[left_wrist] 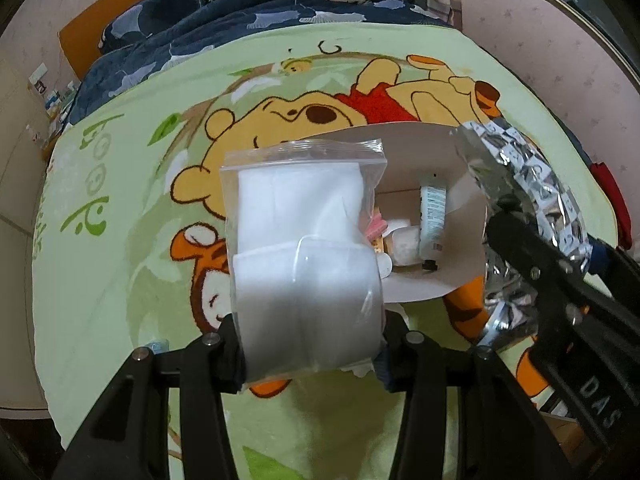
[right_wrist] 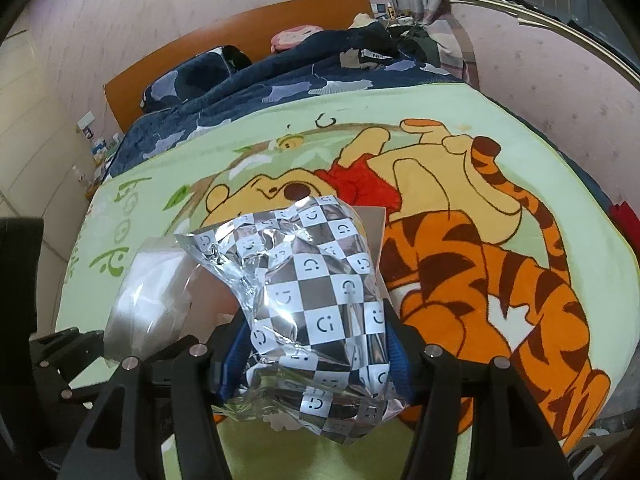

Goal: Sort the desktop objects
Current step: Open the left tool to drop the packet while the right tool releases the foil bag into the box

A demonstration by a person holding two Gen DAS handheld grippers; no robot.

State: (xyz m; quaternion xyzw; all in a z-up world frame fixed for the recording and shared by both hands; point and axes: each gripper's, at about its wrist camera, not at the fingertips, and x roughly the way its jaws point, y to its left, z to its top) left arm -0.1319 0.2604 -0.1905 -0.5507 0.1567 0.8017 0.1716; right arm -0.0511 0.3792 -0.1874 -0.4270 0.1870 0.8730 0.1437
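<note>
Left gripper (left_wrist: 310, 354): clamped on clear zip bag (left_wrist: 300, 240) of white pads. Right gripper (right_wrist: 316, 354): clamped on checkered foil pouch (right_wrist: 316, 300). Beyond, mid-blanket (left_wrist: 120, 240): open box (left_wrist: 420, 200), tube (left_wrist: 432, 220) inside. Step judged: carrying both; next, lowering over box, releasing.

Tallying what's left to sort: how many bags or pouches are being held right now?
2. A clear zip bag of white pads sits in the left tool; a silver checkered foil pouch sits in the right tool. The box may hide more.
</note>
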